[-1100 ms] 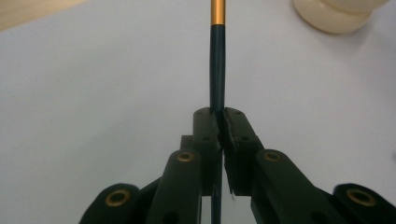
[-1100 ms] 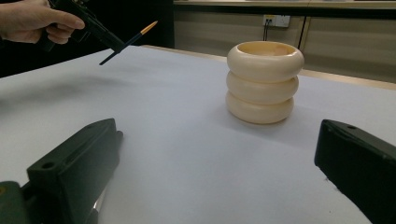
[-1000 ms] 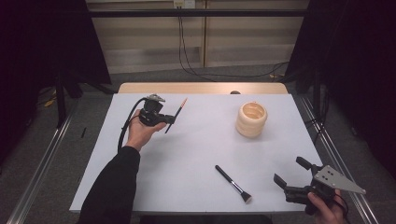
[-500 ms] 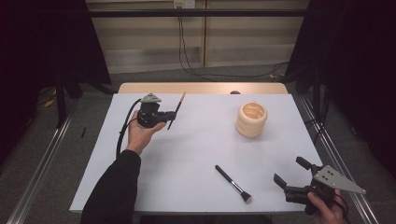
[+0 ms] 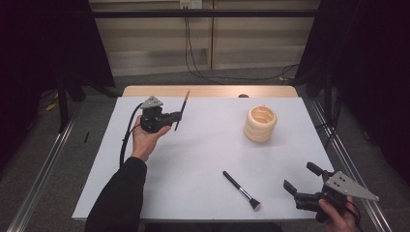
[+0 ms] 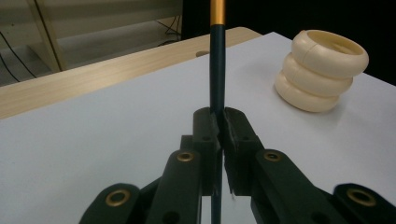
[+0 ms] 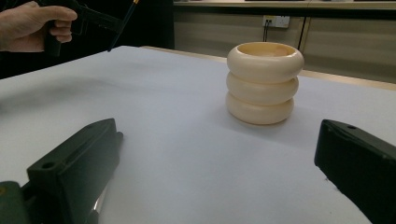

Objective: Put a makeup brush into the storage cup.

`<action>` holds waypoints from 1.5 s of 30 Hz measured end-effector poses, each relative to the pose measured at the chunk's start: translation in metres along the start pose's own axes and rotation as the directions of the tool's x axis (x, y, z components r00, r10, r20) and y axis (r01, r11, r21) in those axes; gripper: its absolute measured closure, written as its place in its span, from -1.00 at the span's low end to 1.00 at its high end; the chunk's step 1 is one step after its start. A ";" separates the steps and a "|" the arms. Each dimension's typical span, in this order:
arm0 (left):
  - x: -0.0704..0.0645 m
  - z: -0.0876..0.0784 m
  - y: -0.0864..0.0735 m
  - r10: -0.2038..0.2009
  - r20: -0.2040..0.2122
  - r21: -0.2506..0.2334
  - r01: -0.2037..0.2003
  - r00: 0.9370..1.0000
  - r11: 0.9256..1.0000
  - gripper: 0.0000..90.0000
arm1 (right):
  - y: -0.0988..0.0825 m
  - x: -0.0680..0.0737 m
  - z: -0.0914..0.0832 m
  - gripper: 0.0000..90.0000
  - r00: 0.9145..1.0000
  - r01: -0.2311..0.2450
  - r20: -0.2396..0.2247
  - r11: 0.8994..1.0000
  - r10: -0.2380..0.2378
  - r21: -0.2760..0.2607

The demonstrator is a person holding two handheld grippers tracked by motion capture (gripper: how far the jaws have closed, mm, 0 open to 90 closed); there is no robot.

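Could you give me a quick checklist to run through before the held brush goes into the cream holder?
1. Left hand-held gripper shut on thin brush: ok.
2. Brush lifted off the white table: ok.
3. Cream ringed holder upright, mouth open: ok.
4. Brush over the holder: not ok, well to its left.
5. Right hand-held gripper open, holding nothing: ok.
6. Second brush picked up: not ok, lying on the table.

Black tools (image 5: 176, 116) (grey three-cornered plates on top), brass screws, black cable, black sleeve (image 5: 118, 198).

Dim room w/ dark edges, table (image 5: 193, 159) evenly lit, soft shadows, pics slightly soft.
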State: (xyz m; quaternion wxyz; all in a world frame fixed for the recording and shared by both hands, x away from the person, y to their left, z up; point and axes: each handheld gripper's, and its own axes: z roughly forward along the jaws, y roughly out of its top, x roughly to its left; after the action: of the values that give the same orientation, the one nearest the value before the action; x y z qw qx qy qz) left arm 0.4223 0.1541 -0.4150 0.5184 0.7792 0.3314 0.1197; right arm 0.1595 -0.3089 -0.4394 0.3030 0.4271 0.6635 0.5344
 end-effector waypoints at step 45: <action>-0.060 -0.051 -0.014 0.023 0.089 -0.123 -0.012 0.996 0.992 0.88 | 0.001 0.004 0.002 -1.00 0.999 0.000 -0.039 1.000 0.000 -0.016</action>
State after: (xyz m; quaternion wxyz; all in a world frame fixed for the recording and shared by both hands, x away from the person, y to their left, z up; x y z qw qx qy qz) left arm 0.3446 0.1558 -0.3958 0.5784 0.7535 0.2929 0.1088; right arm 0.1602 -0.3042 -0.4384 0.2933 0.4143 0.6651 0.5477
